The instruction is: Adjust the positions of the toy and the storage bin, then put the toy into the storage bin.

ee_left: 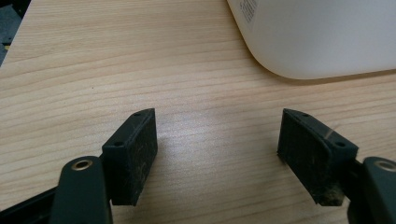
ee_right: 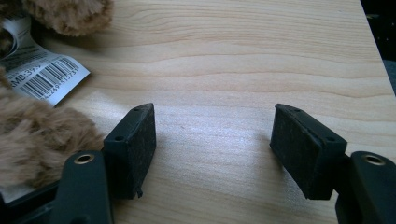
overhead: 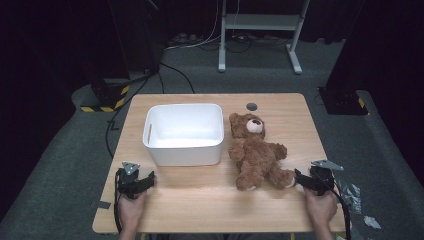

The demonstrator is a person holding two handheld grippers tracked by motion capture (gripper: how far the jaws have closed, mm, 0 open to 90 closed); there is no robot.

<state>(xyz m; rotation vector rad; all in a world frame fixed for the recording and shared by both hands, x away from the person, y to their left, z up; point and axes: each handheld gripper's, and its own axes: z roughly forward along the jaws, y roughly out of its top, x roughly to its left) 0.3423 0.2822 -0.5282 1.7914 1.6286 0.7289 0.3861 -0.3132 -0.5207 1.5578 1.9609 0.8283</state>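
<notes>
A brown teddy bear (overhead: 255, 152) lies on its back at the middle right of the wooden table (overhead: 210, 200), head toward the far edge. Left of it stands a white plastic bin (overhead: 183, 134), with nothing inside. My left gripper (overhead: 145, 181) rests near the front left, just before the bin's near corner (ee_left: 317, 42); its jaws stand open over bare wood (ee_left: 217, 135). My right gripper (overhead: 299, 179) sits at the front right, open, right beside the bear's foot. In the right gripper view the brown fur (ee_right: 32, 140) and a barcode tag (ee_right: 46, 74) lie left of the open jaws (ee_right: 212, 140).
A small grey round disc (overhead: 251, 106) lies on the table behind the bear. The table's right edge is close to my right gripper. Crumpled wrappers (overhead: 352, 192) lie on the floor at the right. A metal stand (overhead: 260, 30) and cables are behind the table.
</notes>
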